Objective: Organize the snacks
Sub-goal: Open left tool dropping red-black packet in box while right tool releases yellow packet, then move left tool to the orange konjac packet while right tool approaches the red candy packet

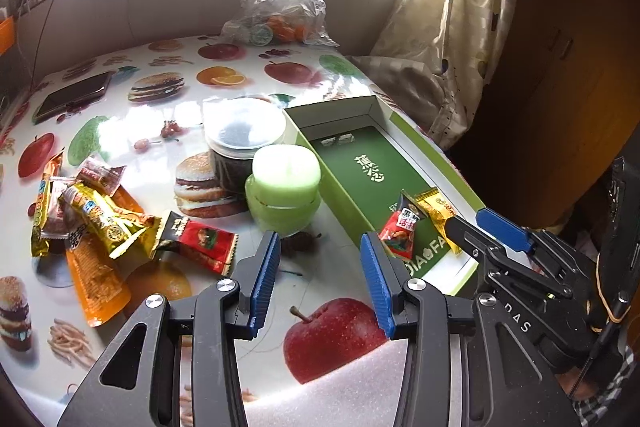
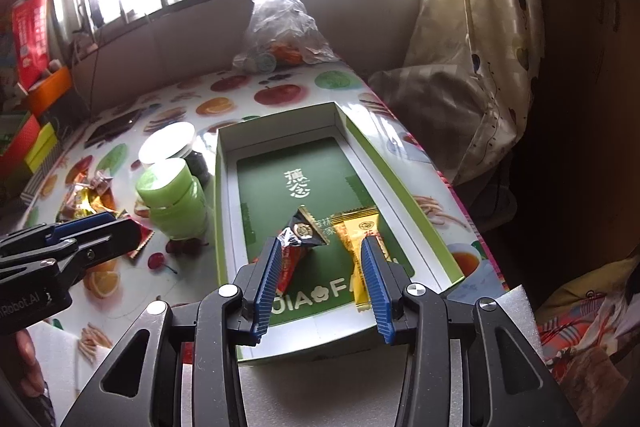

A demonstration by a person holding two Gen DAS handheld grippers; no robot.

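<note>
Snacks split in two groups. Red packet [image 2: 294, 247] and yellow packet [image 2: 362, 239] lie side by side inside the green box [image 2: 224, 227], at its near end, on the printed green floor. Box sits along the right edge of the tabletop [image 1: 224, 67], open top. Remaining pile of snack packets [image 1: 100, 219] is loose at the left edge of the tabletop, one red packet at the pile's right side just ahead of the left gripper [image 1: 320, 267].

Left gripper: jaws apart, nothing between them, over bare tabletop between pile and box.
Right gripper [image 2: 320, 267]: jaws apart, pads clear of both packets, hovering above the near end of the box.

Green jar [image 1: 284, 191] and clear jar with white lid [image 1: 240, 139] stand touching, just left of the box. Plastic bag [image 1: 280, 7] at the far edge, phone [image 1: 72, 95] at the far left corner.
</note>
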